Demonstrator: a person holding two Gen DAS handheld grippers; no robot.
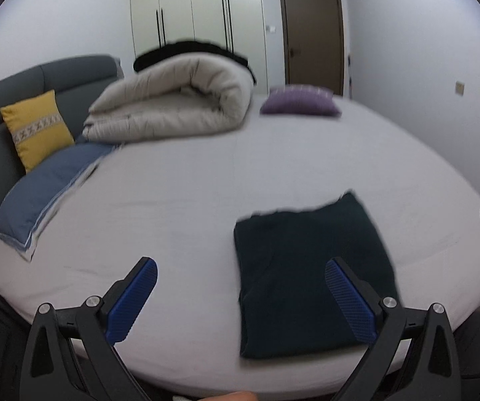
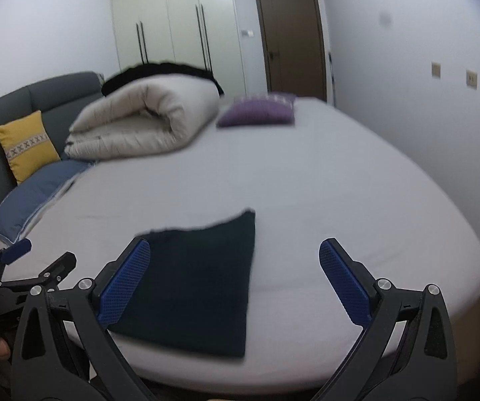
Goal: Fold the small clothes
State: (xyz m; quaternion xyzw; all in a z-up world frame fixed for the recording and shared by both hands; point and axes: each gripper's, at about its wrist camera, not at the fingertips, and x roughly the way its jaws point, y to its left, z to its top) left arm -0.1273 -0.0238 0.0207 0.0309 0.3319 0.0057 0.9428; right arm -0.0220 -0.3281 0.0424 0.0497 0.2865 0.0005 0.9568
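A dark navy garment (image 1: 310,274) lies folded into a flat rectangle near the front edge of the bed (image 1: 206,173). It also shows in the right wrist view (image 2: 199,280). My left gripper (image 1: 240,267) is open and empty, held above the bed's front edge, its right finger over the garment. My right gripper (image 2: 234,250) is open and empty, its left finger over the garment's left part. The left gripper (image 2: 16,250) also shows at the left edge of the right wrist view.
A rolled beige duvet (image 1: 173,100) lies at the back of the bed with a purple cushion (image 1: 300,103) beside it. A blue pillow (image 1: 46,187) and a yellow cushion (image 1: 36,127) lean at the grey headboard (image 1: 56,77) on the left. A wardrobe (image 1: 193,6) and door (image 1: 313,33) stand behind.
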